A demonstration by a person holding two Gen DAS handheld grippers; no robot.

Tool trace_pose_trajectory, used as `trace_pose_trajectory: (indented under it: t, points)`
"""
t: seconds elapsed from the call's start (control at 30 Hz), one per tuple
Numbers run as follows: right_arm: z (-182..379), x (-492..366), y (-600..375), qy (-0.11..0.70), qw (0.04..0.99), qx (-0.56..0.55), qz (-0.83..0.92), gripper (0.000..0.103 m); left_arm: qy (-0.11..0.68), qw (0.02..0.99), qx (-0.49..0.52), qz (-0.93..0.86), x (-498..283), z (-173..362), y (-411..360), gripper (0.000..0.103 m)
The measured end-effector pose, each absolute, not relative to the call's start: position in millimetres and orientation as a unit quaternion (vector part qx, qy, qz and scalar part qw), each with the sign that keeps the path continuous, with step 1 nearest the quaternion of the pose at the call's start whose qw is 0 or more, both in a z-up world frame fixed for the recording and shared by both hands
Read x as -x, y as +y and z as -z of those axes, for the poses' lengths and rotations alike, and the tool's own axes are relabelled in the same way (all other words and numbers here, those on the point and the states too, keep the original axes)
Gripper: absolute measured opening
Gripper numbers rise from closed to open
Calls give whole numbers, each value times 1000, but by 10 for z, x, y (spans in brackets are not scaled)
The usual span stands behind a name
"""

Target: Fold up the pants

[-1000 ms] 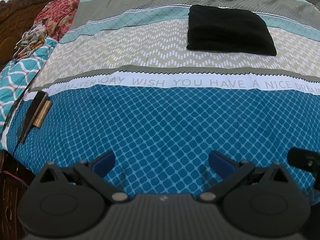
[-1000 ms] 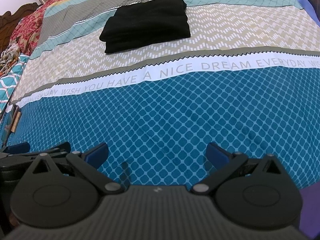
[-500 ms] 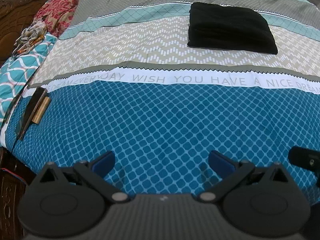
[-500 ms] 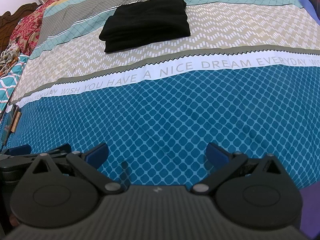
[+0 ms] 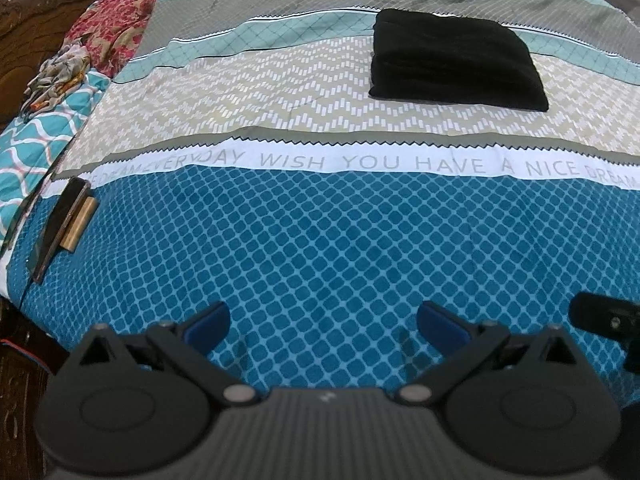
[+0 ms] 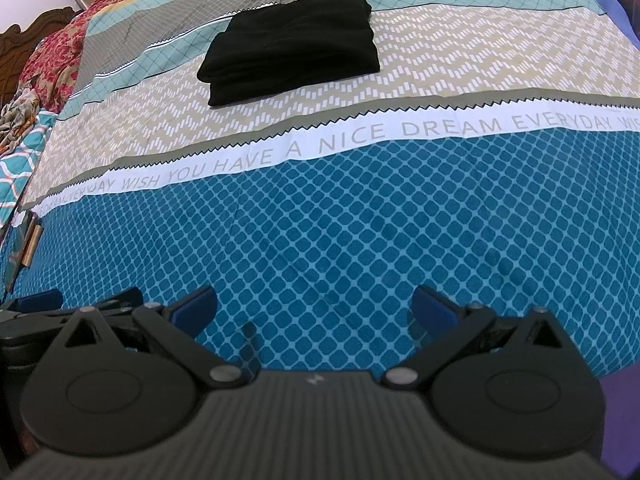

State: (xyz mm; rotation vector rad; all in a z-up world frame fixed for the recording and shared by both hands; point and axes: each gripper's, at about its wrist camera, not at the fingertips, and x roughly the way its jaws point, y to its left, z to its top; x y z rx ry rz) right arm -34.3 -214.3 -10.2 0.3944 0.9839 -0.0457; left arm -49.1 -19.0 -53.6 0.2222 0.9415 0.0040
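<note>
The black pants lie folded in a neat stack on the beige zigzag band of the bedspread, far ahead; they also show in the right wrist view. My left gripper is open and empty, low over the blue diamond-patterned part of the bed, well short of the pants. My right gripper is open and empty too, over the same blue area. The left gripper's fingers show at the left edge of the right wrist view.
The patterned bedspread covers the bed. A dark flat object with a brass-coloured piece lies at the bed's left edge. Floral and teal pillows and a carved wooden headboard are at the far left.
Both views have shifted slightly; the folded pants sit a little higher in frame. Both grippers stay open and empty.
</note>
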Motion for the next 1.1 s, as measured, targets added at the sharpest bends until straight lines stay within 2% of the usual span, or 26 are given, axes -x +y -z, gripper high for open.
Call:
trace_pose_trajectory:
  t: [1.1]
  points:
    - [66,343,-2161,461,865,-196,26,103,443,889,-114,-19,507,489,-187,103]
